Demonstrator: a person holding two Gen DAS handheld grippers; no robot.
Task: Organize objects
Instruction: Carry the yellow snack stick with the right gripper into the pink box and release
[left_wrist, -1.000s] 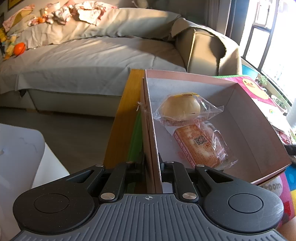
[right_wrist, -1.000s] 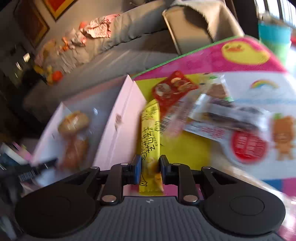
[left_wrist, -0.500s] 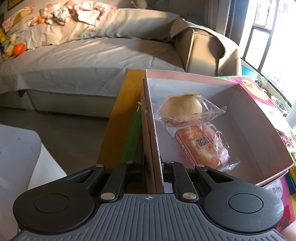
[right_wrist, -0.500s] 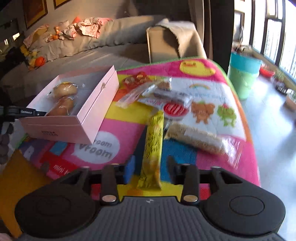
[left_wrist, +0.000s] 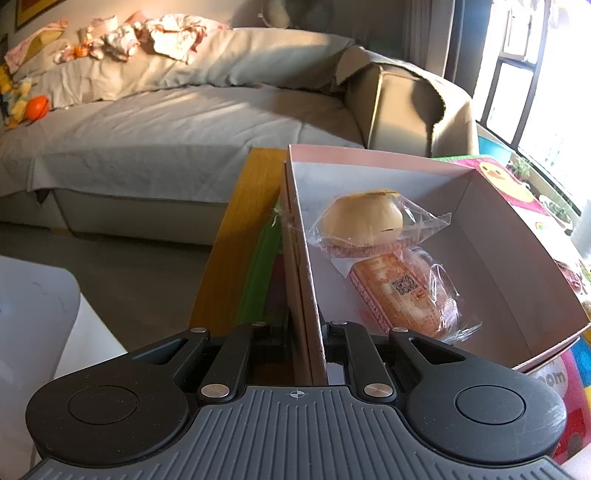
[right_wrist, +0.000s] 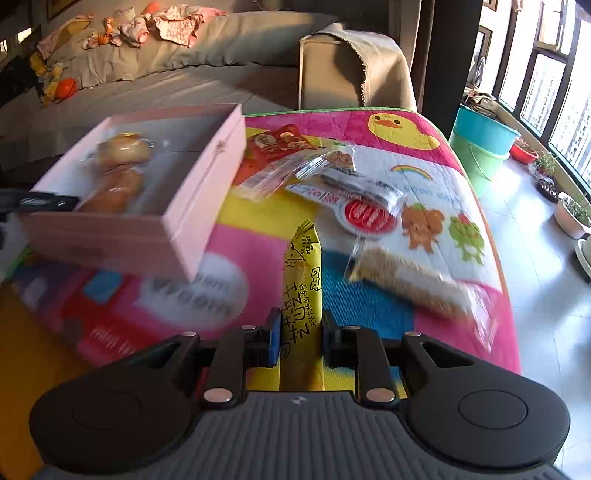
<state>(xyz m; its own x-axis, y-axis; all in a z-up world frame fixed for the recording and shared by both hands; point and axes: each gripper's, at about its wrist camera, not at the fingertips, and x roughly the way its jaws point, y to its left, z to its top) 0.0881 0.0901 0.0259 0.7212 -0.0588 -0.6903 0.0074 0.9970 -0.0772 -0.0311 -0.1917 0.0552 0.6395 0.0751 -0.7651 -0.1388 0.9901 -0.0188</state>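
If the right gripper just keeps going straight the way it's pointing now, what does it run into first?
The right gripper, shut on the yellow snack bar, aims across the play mat. The round red-labelled packet in the snack pile looks first in line, though depth and height are unclear.

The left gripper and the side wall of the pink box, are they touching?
Touching. The left wrist view shows the left gripper with its jaws shut on the pink box wall, no gap visible either side.

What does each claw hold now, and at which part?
The left claw pinches the pink box by its near side wall. The right claw grips the yellow snack bar near its lower end.
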